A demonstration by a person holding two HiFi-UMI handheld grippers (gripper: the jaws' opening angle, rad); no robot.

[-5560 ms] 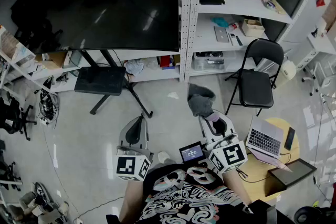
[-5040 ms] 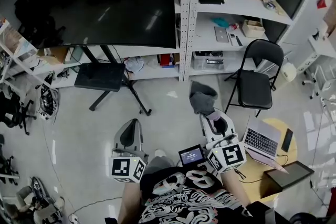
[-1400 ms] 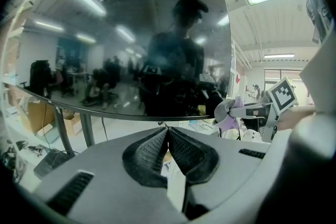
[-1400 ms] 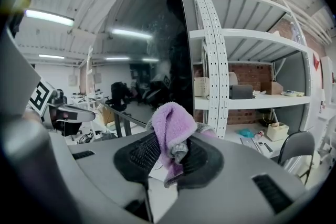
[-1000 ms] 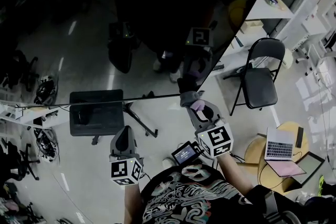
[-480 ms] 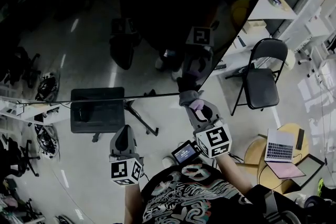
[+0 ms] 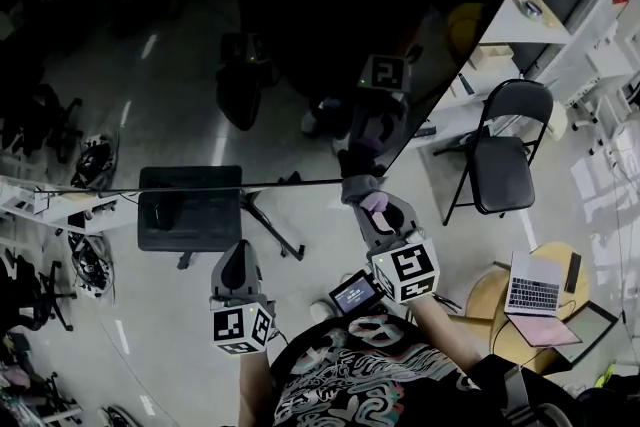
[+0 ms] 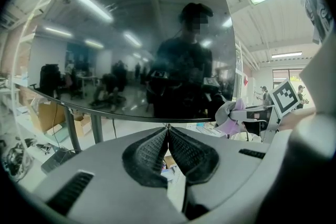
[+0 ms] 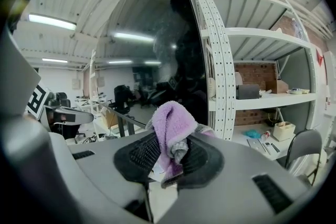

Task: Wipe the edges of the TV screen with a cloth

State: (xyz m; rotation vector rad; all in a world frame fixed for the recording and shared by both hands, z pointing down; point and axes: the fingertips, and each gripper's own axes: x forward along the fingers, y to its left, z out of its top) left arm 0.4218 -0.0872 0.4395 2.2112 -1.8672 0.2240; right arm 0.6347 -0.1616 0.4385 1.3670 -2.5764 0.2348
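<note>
Cloth [image 9: 170, 126] where?
> Purple, pinched in right gripper [image 7: 372, 211], at TV screen [image 7: 200, 45] bottom edge by its right corner.

Left gripper [image 8: 168, 136]?
> Jaws pressed together, nothing in them, below that edge.

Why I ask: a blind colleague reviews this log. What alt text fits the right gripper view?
The right claw is shut on a purple cloth, held before the lower right corner of a dark TV screen. To its right stands white shelving.
</note>
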